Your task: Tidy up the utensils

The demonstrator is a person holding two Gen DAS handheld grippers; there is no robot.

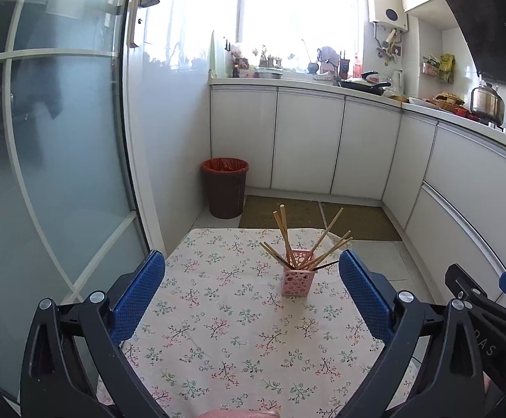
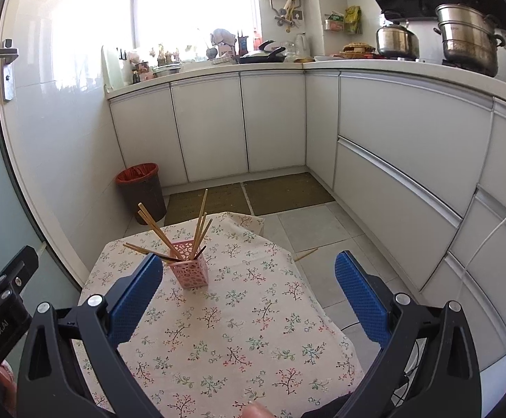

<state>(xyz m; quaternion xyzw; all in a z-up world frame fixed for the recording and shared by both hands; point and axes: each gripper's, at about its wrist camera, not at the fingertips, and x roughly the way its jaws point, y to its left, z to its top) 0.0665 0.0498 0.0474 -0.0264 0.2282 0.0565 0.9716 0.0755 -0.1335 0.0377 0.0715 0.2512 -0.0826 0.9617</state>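
Note:
A pink perforated holder (image 1: 297, 276) stands upright on the floral tablecloth (image 1: 218, 331), with several wooden chopsticks (image 1: 282, 230) fanned out of it. It also shows in the right wrist view (image 2: 190, 267) with its chopsticks (image 2: 155, 228). My left gripper (image 1: 252, 264) is open and empty, held back from the holder. My right gripper (image 2: 249, 268) is open and empty, with the holder just past its left finger. One chopstick (image 2: 305, 254) lies on the floor tiles beyond the table's right edge.
A brown bin with a red liner (image 1: 225, 188) stands on the floor past the table, by the wall. White cabinets (image 2: 392, 146) run along the back and right. A frosted glass door (image 1: 51, 160) is on the left. Mats (image 2: 253, 195) lie on the floor.

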